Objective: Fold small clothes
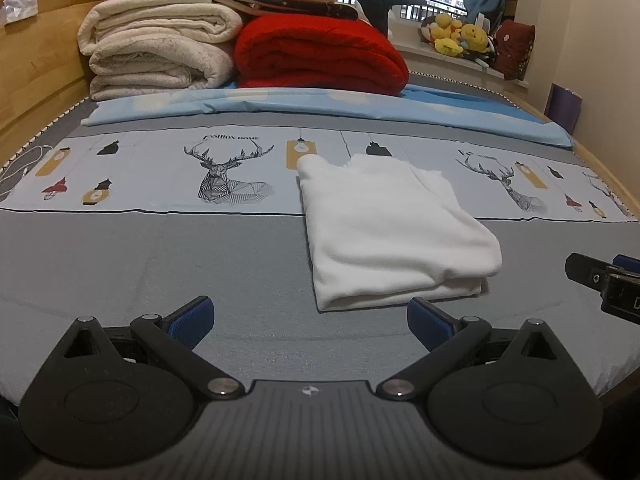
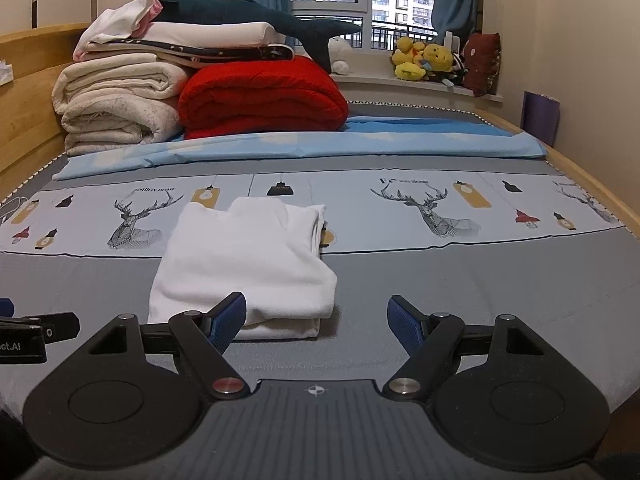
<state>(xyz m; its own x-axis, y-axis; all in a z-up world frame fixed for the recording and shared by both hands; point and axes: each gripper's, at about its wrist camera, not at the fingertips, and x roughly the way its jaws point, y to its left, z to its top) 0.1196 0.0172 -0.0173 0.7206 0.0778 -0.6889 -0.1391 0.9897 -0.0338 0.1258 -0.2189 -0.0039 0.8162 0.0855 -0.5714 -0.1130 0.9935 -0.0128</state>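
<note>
White garment [image 1: 392, 232] lies folded on the bed [image 1: 160, 264], at 12–1 o'clock from the left gripper [image 1: 310, 322], 11 from the right gripper [image 2: 316, 320]. Risk, imo: a low approach could snag the top layer & undo the fold. Both claws spread apart, empty, held low & level w/ the sheet

A: The white garment [image 1: 392, 232] looks like soft matt cloth, and the bed sheet [image 1: 160, 264] is smooth printed fabric.

B: Yes. The red blanket [image 1: 320, 56] seems thick and fuzzy, the headboard [image 1: 36, 64] smooth wood, and the left tongs [image 1: 310, 322] matt black plastic.
</note>
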